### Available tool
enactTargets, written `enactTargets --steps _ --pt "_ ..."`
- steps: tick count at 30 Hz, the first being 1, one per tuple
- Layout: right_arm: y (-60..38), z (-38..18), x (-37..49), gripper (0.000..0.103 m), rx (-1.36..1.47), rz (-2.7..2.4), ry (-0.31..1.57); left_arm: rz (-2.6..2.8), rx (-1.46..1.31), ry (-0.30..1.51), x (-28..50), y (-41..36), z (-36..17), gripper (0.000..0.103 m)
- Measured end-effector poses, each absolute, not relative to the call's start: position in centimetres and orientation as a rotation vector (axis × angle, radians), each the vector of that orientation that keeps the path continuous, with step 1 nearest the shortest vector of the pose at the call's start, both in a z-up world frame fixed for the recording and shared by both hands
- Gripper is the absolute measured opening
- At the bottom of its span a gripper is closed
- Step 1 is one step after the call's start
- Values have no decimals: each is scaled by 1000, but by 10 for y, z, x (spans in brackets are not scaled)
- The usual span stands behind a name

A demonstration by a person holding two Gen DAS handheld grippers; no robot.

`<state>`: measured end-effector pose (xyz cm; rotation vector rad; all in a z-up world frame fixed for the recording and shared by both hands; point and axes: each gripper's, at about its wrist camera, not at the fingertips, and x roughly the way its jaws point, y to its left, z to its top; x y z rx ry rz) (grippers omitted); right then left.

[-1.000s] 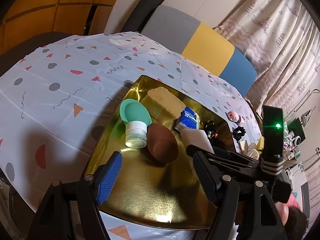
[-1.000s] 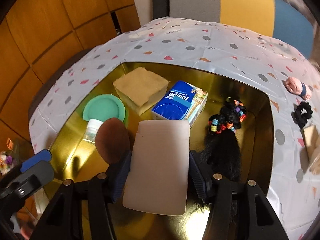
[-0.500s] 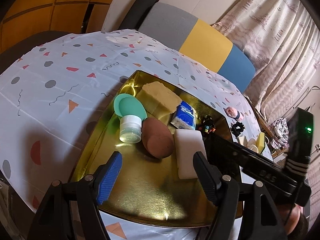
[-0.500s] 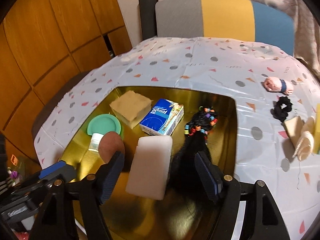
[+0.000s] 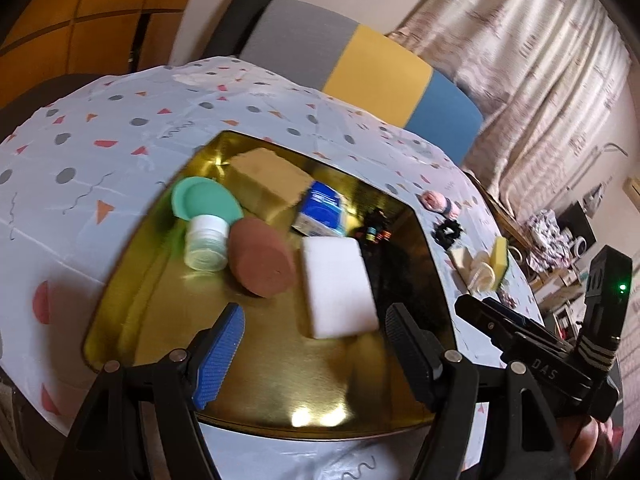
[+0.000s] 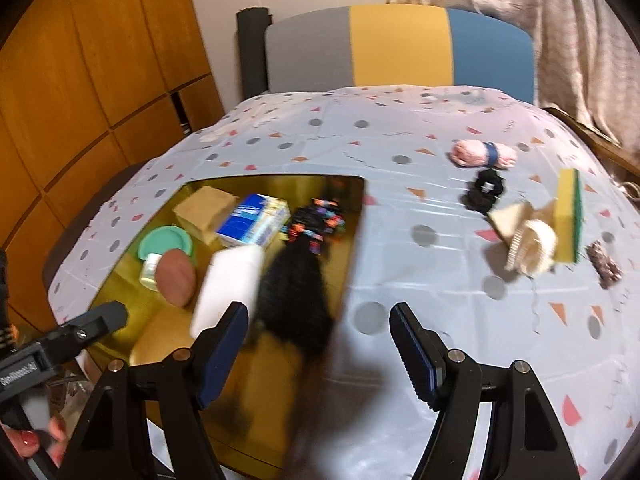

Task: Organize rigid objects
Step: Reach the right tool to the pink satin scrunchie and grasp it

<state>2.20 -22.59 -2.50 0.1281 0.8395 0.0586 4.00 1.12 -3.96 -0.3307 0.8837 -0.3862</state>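
Observation:
A gold tray on the patterned tablecloth holds a white block, a brown oval pad, a small jar beside a green lid, a tan block, a blue tissue pack and a black hairpiece with coloured beads. My left gripper is open above the tray's near part, just short of the white block. My right gripper is open and empty over the tray's right edge, with the white block lying free to its left.
On the cloth right of the tray lie a pink roll, a black scrunchie, a yellow-green sponge, a beige comb and a small brown piece. A striped chair stands behind the table, with curtains at the right.
My right gripper opened off the white block, left it lying in the tray, and drew back, up and to the right. The left gripper shifted slightly over the tray.

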Motion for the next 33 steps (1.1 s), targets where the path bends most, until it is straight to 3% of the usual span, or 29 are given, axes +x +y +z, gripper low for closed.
enactTargets --steps 33 --pt "-451 -65 -55 74 325 -342 840 -669 -96 918 7 -130 -14 74"
